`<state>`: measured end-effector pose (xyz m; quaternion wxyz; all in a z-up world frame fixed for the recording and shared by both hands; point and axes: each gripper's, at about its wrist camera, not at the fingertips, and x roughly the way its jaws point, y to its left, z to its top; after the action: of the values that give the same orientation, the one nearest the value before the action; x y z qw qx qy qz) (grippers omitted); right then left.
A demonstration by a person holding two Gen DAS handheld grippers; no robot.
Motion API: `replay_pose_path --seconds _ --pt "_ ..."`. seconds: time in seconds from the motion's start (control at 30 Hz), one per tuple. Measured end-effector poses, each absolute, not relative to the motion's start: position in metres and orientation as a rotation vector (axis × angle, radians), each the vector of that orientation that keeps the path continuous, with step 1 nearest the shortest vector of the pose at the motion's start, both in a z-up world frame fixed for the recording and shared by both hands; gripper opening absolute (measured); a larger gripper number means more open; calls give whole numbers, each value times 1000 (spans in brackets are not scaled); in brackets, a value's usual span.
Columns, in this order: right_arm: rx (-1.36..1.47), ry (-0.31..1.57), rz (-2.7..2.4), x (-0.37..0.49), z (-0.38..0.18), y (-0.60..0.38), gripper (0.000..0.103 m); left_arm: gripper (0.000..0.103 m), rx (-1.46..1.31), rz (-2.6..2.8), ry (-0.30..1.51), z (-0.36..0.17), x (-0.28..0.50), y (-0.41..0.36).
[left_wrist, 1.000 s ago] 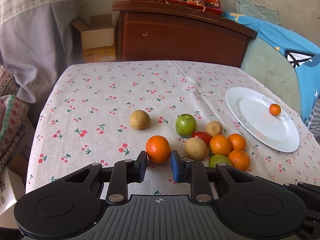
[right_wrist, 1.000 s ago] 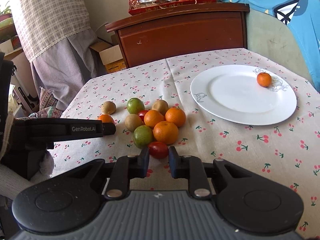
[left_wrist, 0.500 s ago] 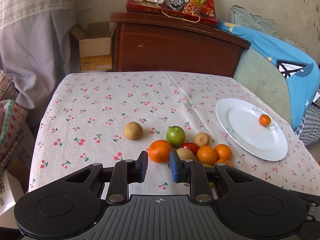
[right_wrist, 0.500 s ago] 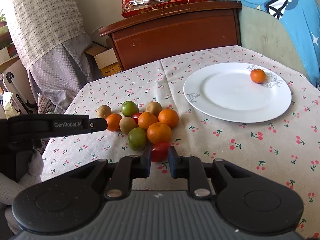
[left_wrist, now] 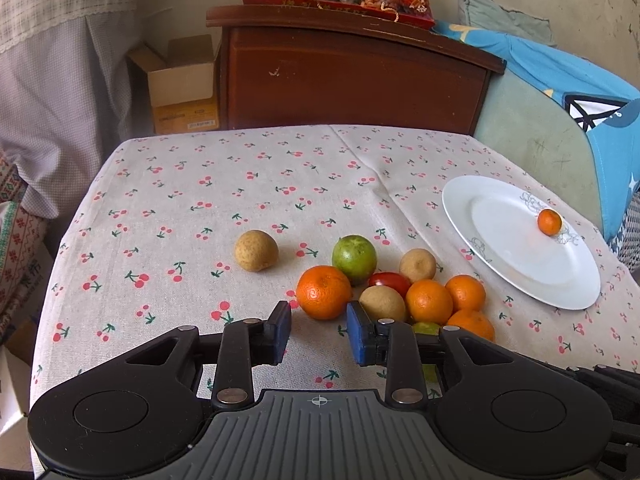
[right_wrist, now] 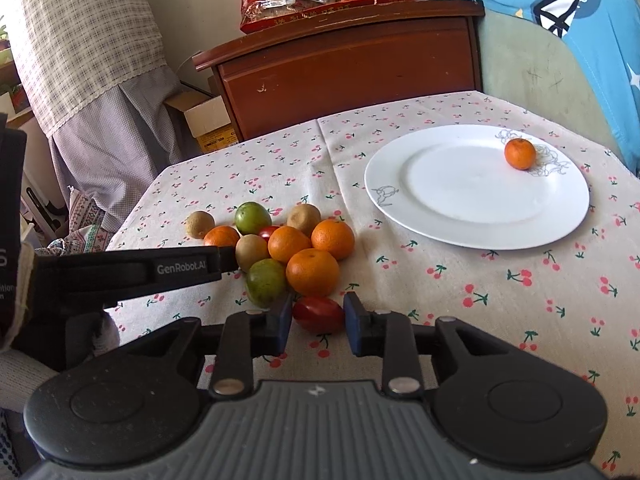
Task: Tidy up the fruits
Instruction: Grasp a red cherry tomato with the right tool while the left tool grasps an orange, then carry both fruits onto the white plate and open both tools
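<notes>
While the right gripper (right_wrist: 318, 322) is held with its pads spread on either side of the red tomato (right_wrist: 319, 313), no squeeze is applied yet, and a soft skin could be split if the pads are closed hard. The tomato lies on the cloth at the near edge of the fruit pile (right_wrist: 288, 248), just beside an orange (right_wrist: 312, 272) and a green fruit (right_wrist: 265, 282), so these could be nudged and set rolling if the approach is skewed. The left gripper (left_wrist: 319, 334) is likewise released, its pads parted just short of another orange (left_wrist: 324, 291), which is judged likely to roll if it is clipped on one side only. A brown fruit (left_wrist: 256, 250) is seen apart from the pile. The white plate (right_wrist: 460, 220), with one small orange (right_wrist: 519, 153) near its far rim, is set well apart to the right; a dropped fruit could run off the tablecloth (left_wrist: 200, 208). In the right view the left tool's arm crosses part of the pile.
</notes>
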<state>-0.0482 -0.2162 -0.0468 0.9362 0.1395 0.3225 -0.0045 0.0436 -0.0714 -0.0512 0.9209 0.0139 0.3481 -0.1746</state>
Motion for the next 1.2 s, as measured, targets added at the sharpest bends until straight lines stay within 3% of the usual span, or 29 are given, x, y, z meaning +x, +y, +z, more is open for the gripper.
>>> replay_pose_path --seconds 0.37,0.53,0.77,1.2 --pt "300 634 -25 -53 -37 -222 22 19 25 -375 675 -38 37 -74" --pt "316 656 -28 -51 -42 -224 21 20 53 -362 682 -41 37 -77" --pt "342 667 -36 -51 -46 -226 23 32 30 -356 699 -52 47 -75" --pt "320 664 -36 -51 -44 -223 19 27 36 -364 666 -54 53 -81"
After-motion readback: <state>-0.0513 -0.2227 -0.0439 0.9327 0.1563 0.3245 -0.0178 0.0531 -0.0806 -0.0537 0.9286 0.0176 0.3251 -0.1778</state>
